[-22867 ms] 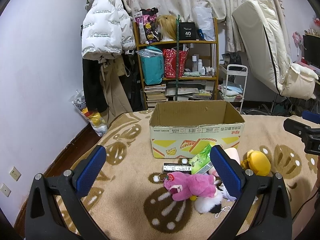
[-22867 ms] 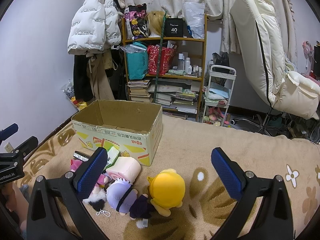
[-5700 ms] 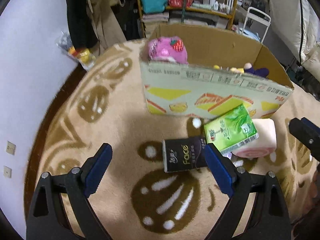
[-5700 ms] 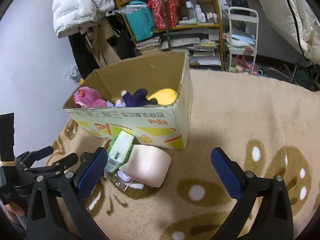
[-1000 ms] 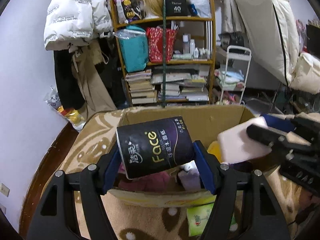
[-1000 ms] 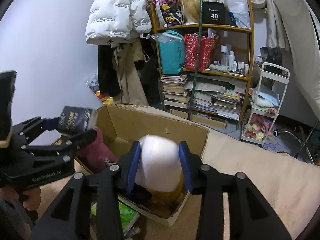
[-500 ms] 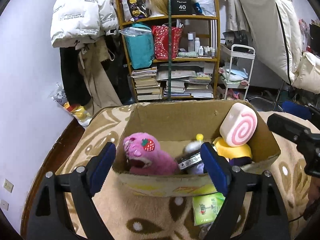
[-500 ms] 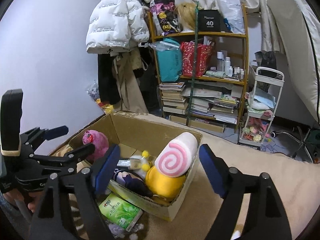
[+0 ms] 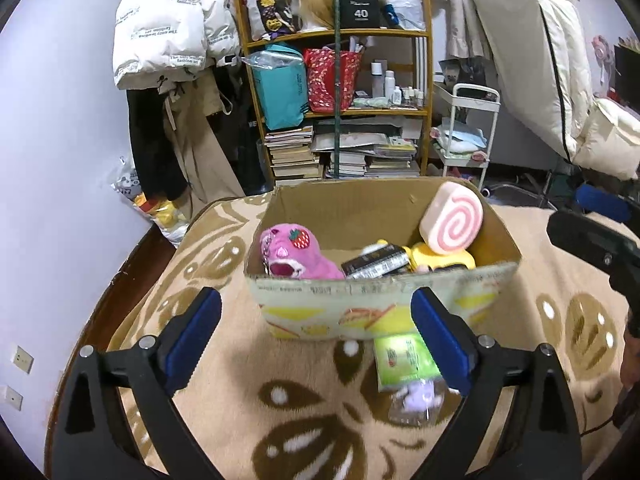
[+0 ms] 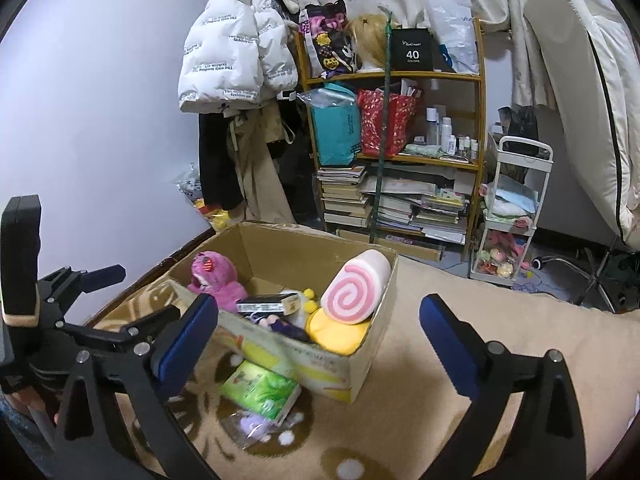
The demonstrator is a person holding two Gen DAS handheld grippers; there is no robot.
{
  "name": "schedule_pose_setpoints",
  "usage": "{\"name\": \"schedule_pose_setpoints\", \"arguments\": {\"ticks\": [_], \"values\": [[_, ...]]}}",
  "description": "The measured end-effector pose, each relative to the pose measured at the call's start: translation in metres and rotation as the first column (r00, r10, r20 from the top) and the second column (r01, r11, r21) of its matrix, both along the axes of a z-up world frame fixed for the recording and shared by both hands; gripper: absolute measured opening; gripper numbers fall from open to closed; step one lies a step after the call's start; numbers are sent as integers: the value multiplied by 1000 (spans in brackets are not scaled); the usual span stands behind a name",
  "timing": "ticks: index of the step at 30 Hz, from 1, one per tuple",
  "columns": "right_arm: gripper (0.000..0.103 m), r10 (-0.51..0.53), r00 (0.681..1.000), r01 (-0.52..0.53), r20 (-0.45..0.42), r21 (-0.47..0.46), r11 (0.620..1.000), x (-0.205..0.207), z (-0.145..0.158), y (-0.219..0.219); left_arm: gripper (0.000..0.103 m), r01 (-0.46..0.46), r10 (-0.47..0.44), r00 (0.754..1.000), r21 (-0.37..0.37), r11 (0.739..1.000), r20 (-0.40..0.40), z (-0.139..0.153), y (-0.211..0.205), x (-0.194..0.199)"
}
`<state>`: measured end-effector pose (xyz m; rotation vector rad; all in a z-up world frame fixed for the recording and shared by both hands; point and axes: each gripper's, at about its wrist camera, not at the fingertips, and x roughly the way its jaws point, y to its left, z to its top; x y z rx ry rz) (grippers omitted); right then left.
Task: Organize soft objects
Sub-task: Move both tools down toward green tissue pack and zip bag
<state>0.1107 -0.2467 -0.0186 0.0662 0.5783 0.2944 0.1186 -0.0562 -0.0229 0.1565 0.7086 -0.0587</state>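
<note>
A cardboard box (image 9: 380, 300) (image 10: 360, 368) stands on the rug. Inside it lie a pink plush bear (image 9: 296, 254) (image 10: 218, 276), a black tissue pack (image 9: 376, 266) (image 10: 268, 303), a yellow plush (image 9: 440, 258) (image 10: 340, 334) and a pink swirl roll cushion (image 9: 452, 224) (image 10: 354, 290) leaning on the right wall. In front of the box, a green tissue pack (image 9: 400, 360) (image 10: 260, 392) and a small purple toy in a clear bag (image 9: 416, 396) (image 10: 250, 426) rest on the rug. My left gripper (image 9: 314, 320) and right gripper (image 10: 316, 320) hover short of the box, jaws opening, nothing between them.
A patterned beige rug (image 9: 224, 360) covers the floor. Behind the box stand a crowded wooden shelf (image 9: 340, 100), hanging coats (image 9: 168, 40) and a white trolley (image 9: 468, 132). A cream recliner (image 10: 592, 100) fills the right side. The wall with sockets (image 9: 20, 360) is on the left.
The left gripper let go of the black tissue pack and the right let go of the roll cushion; both now lie in the box. Both grippers opened wide and drew back.
</note>
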Motion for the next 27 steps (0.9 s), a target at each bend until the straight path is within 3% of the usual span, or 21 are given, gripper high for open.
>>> {"name": "schedule_pose_setpoints", "arguments": {"ticks": [9,18,27], "values": [[103,7,998,-9,-55,-33,999,-24,-4,11,96,12,-11,1000,45,999,-9,5,-1,-34],[103,-32,988,26,-154,-40,999,-36,-21,5,97,-3,4,999,6,1000,-51,2,7,-34],[103,-68,968,62,-243,-30,998,-22,-44,2,97,5,-11,995,-55,998,-97,-5,12,-17]]}}
